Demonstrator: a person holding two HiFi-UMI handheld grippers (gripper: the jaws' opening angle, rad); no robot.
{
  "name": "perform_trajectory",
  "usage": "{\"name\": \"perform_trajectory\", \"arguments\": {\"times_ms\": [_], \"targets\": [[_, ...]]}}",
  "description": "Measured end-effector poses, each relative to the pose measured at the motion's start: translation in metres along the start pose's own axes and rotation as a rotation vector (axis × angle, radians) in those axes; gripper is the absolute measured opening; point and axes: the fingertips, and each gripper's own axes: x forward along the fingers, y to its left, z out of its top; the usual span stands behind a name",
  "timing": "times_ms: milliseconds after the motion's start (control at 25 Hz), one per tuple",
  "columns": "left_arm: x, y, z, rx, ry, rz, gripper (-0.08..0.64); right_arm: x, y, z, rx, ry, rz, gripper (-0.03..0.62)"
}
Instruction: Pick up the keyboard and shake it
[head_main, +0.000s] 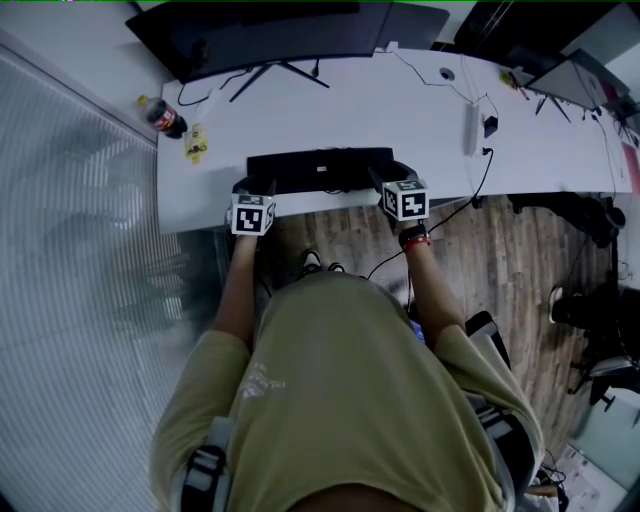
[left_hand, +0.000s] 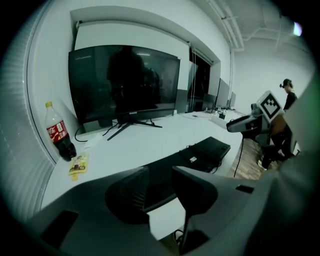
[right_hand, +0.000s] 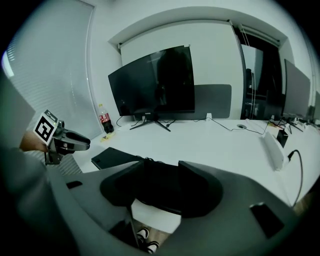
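In the head view, my left gripper (head_main: 255, 188) and my right gripper (head_main: 388, 182) sit at the two ends of the black keyboard (head_main: 320, 168). The keyboard lies crosswise between them, over the near edge of the white desk (head_main: 420, 120). The monitor (head_main: 260, 35) and a cola bottle (head_main: 165, 118) are well beyond my jaws.

In the left gripper view, my jaws are closed on the keyboard's left end, with a dark pad pressing on each side of it. The rest of the keyboard (left_hand: 207, 150) runs out ahead of my jaws and to the right, toward the other gripper. Bare desk shows beneath the end I hold, and a cable hangs below it. From that I judge the keyboard to be off the surface, not resting on it.

In the right gripper view, my jaws stand wide and are clamped across the keyboard's right end. The keyboard (right_hand: 112, 157) stretches away to the left of my jaws. Under it I see desk edge, then floor and shoes.

By my reading, both ends are gripped and the lift is under way or done. The shaking is left, and nothing here shows it started. I should keep both grips firm and mind the trailing cable.
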Motion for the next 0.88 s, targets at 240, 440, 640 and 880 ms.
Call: {"name": "perform_trajectory", "arguments": {"times_ms": [240,440,640,880], "targets": [[-0.015,-0.011,0.057,-0.020,-0.148,-0.018,0.124,-0.007,0.016,0.042,0.012,-0.098,0.037,0.198],[-0.037,-0.017,0.100,-0.014,-0.261,-0.015,0.088,-0.022,0.022,0.076,-0.008,-0.170,0.036,0.152],[-0.055,-0.025,0.124,-0.003,-0.345,-0.006,0.064,-0.036,0.026,0.100,-0.026,-0.231,0.034,0.110],[-0.073,-0.036,0.146,0.002,-0.425,-0.010,0.037,-0.052,0.032,0.120,-0.031,-0.293,0.052,0.074]]}}
